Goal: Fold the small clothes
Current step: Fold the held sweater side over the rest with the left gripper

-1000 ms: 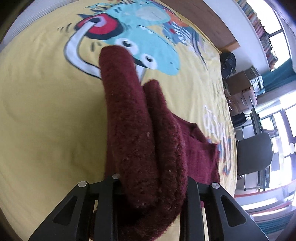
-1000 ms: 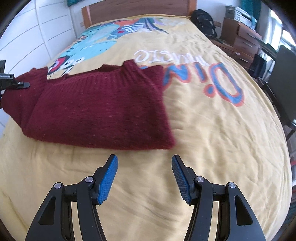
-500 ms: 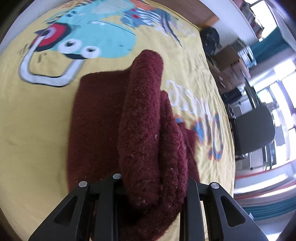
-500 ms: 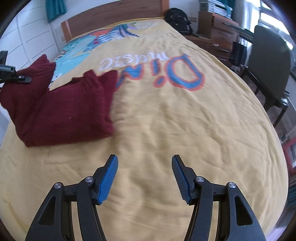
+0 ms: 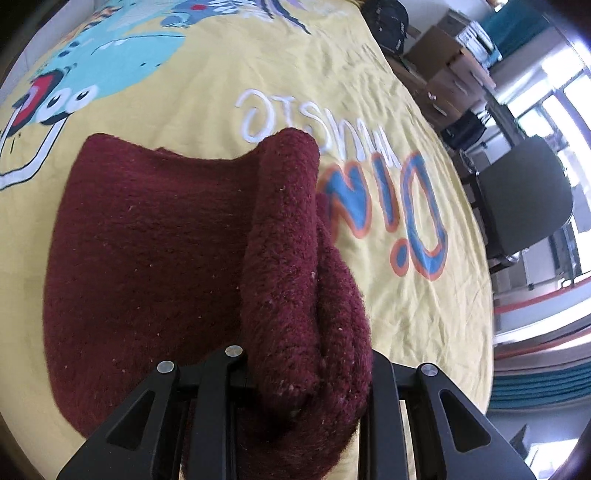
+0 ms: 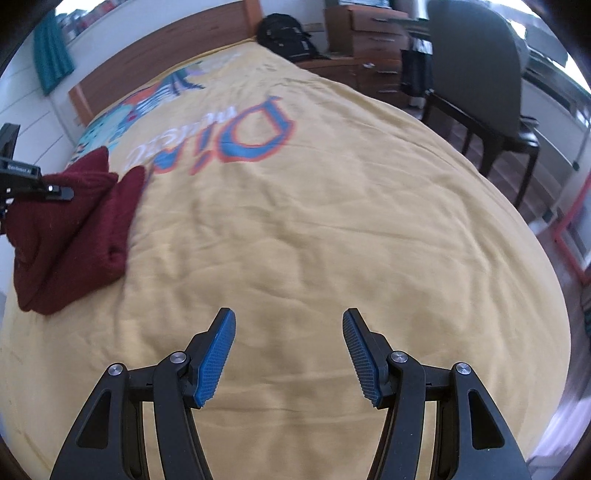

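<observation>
Two fisheye views over a bed covered by a yellow duvet (image 6: 332, 229) printed with a turquoise cartoon creature and large blue, orange-edged letters.

Left wrist view: left hand-held gripper (image 5: 308, 373), black, pinching a thick bunched fold of a dark red, fuzzy knitted sweater (image 5: 155, 266). Pinched fold rising between the jaws as a rolled ridge, running away from the camera toward the white lettering. Rest of the sweater spread flat on the duvet to the left of the ridge, wide and rounded, lying between the cartoon creature and the blue letters. Pads hidden by the wool.

Right wrist view: right hand-held gripper (image 6: 288, 354), black with blue ribbed pads (image 6: 218, 356), spread apart, nothing between the jaws, hovering over bare wrinkled duvet. Same dark red sweater (image 6: 70, 236) far off at the left edge, folded into a narrow heap, one part lifted in the black tip of the left hand-held gripper (image 6: 55, 190). Sweater well apart from the right hand-held gripper.

Background: wooden headboard (image 6: 166, 55) at the far end of the bed, black backpack (image 6: 286, 35) beside it, wooden drawer unit (image 6: 373, 33), grey chair on dark legs (image 6: 476, 70) standing next to the bed, teal curtain (image 6: 51, 55) on a white wall.
</observation>
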Tool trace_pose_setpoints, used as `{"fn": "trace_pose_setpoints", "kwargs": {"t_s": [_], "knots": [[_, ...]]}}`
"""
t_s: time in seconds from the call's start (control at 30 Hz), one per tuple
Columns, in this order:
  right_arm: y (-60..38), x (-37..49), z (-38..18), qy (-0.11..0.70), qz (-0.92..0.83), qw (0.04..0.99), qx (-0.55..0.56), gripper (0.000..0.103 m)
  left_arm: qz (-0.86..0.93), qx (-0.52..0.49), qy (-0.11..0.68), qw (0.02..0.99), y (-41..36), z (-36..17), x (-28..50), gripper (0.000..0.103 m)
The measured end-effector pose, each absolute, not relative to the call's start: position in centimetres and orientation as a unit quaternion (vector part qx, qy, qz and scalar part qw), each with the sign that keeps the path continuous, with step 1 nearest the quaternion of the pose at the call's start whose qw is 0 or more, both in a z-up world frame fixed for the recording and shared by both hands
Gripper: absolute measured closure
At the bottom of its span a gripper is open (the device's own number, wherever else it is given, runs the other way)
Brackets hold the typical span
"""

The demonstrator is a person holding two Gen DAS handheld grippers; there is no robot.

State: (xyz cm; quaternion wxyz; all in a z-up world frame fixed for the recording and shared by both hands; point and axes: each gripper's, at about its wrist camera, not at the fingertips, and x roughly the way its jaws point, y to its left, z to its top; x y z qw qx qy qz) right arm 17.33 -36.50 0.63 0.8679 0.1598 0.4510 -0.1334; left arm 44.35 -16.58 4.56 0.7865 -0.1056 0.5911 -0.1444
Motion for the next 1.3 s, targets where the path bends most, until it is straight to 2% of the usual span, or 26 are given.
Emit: {"fn": "trace_pose_setpoints", "kwargs": {"t_s": [0.2, 0.53, 0.63, 0.7, 0.77, 0.93, 1.3], "knots": [[-38.3, 16.2, -0.7, 0.454, -0.140, 0.862, 0.180, 0.041, -0.114, -0.046, 0.605, 0.787, -19.5, 1.3, 44.1, 0.083], [-39.6, 15.7, -1.6, 0.451, -0.148, 0.858, 0.198, 0.041, -0.099, 0.071, 0.580, 0.805, -22.6, -0.5, 42.7, 0.076], [-39.8, 15.5, -1.5, 0.448, -0.154, 0.857, 0.203, 0.041, -0.103, 0.083, 0.576, 0.807, -23.2, -0.6, 42.3, 0.063], [-39.8, 15.3, -1.5, 0.442, -0.157, 0.857, 0.213, 0.041, -0.110, 0.086, 0.574, 0.807, -23.6, -0.7, 42.1, 0.051], [-39.8, 15.1, -1.5, 0.436, -0.160, 0.857, 0.223, 0.041, -0.117, 0.090, 0.573, 0.806, -24.4, -0.9, 42.0, 0.046], [-39.7, 14.8, -1.6, 0.434, -0.162, 0.855, 0.233, 0.041, -0.123, 0.106, 0.572, 0.804, -24.8, -0.6, 41.5, 0.045], [-39.3, 14.5, -0.9, 0.441, -0.166, 0.851, 0.231, 0.041, -0.153, 0.073, 0.569, 0.805, -22.7, 2.9, 39.8, 0.045]]}}
